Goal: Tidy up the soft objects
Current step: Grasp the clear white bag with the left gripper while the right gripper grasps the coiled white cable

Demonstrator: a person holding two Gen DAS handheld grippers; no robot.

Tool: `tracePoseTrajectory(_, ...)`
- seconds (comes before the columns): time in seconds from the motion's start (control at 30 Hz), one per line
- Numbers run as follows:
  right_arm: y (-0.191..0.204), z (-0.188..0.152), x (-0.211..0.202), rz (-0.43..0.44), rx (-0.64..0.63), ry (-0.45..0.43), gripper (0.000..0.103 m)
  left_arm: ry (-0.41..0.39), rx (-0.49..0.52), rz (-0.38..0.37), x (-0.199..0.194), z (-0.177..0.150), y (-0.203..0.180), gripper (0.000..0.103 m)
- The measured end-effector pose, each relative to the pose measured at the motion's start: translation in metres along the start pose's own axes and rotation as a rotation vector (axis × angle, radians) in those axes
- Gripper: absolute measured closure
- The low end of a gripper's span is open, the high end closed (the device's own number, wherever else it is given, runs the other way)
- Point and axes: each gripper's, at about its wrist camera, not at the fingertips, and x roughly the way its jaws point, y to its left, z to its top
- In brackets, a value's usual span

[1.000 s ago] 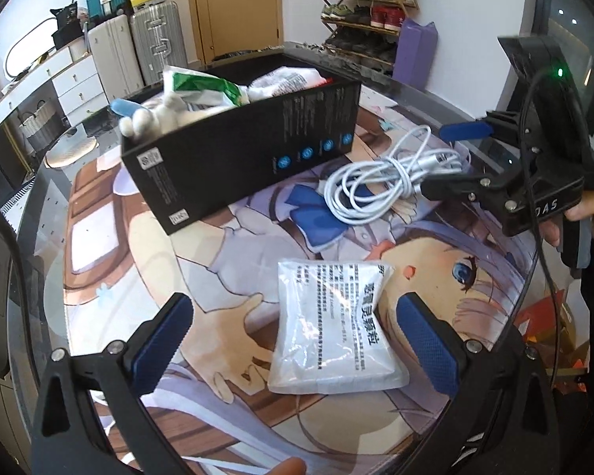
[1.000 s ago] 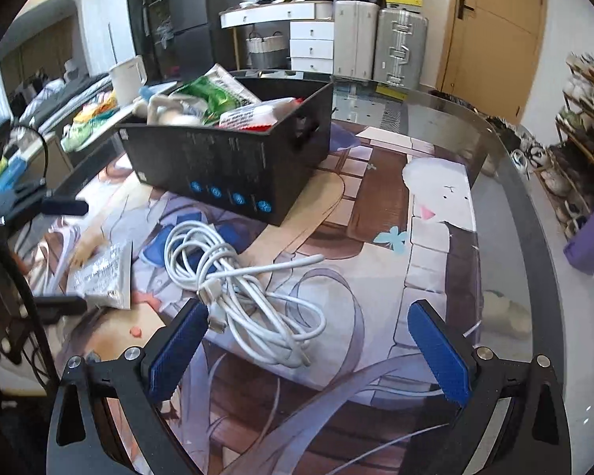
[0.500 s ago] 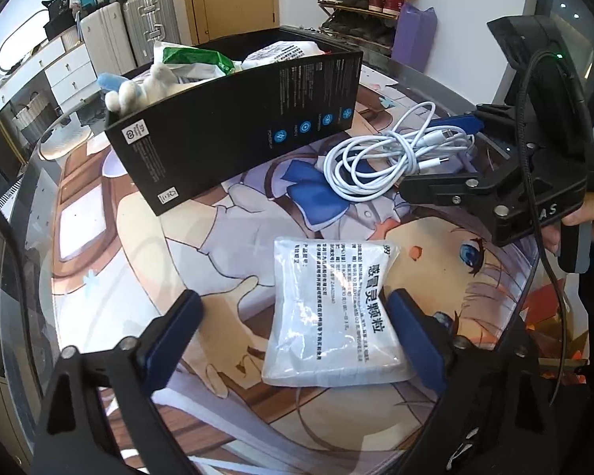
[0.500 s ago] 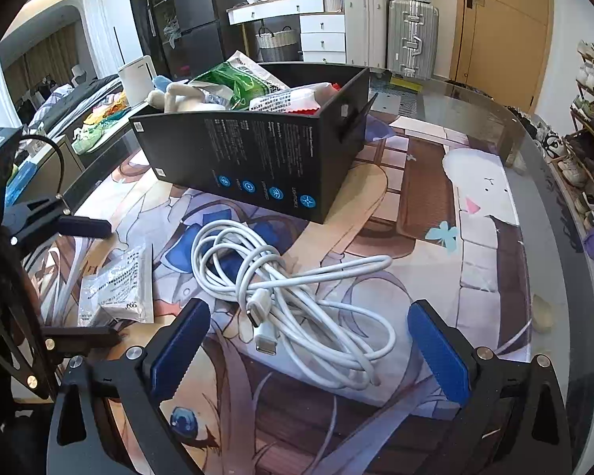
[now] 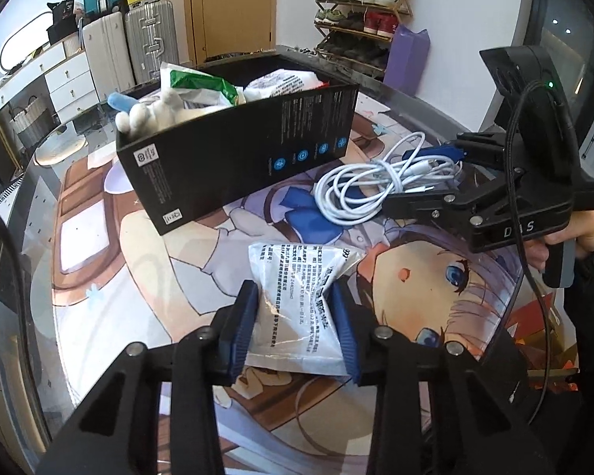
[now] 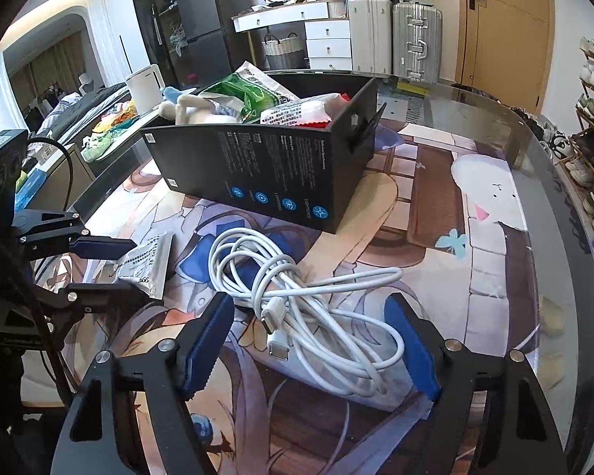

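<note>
Low in the left view, my left gripper [image 5: 293, 316] is closing, its fingers [image 5: 244, 324] pinching the crinkled white packet [image 5: 297, 297] on the desk [image 5: 99, 277]. Low in the right view, my right gripper [image 6: 311, 340] is closing, still clear of the white cable [image 6: 297, 297] between its fingers.

Left wrist view rides close above the printed mat [image 5: 99, 261], tilted down, facing the door wall. Right wrist view sits alongside, equally near, angled toward the fridge corner. Both share the black box [image 5: 237, 150] [image 6: 273, 166] and white cable [image 5: 372, 186] [image 6: 297, 297].
</note>
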Motion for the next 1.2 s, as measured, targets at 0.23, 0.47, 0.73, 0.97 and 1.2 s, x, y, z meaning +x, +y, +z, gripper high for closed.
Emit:
tracePoseTrajectory(0.23,0.002,-0.001,-0.002,0.009,-0.018,-0.006,0.038,-0.018,-0.013,-0.009,-0.008,0.000,0.007,0.068)
tracePoseTrajectory(0.47,0.008,-0.004,-0.003,0.027,-0.049,-0.007,0.052,-0.033,-0.027,-0.009,-0.012,0.003,0.008,0.068)
tracePoseTrajectory(0.73,0.021,-0.009,-0.007,0.068,-0.130,0.018,0.055,-0.045,-0.041,-0.010,-0.017,0.002,0.012,0.068)
tracePoseTrajectory(0.97,0.035,-0.010,-0.006,0.094,-0.166,0.017,0.046,-0.044,-0.043,-0.009,-0.017,0.003,0.012,0.068)
tracePoseTrajectory(1.2,0.037,-0.001,0.001,0.102,-0.116,-0.007,0.046,-0.043,-0.059,-0.008,-0.015,0.003,0.018,0.068)
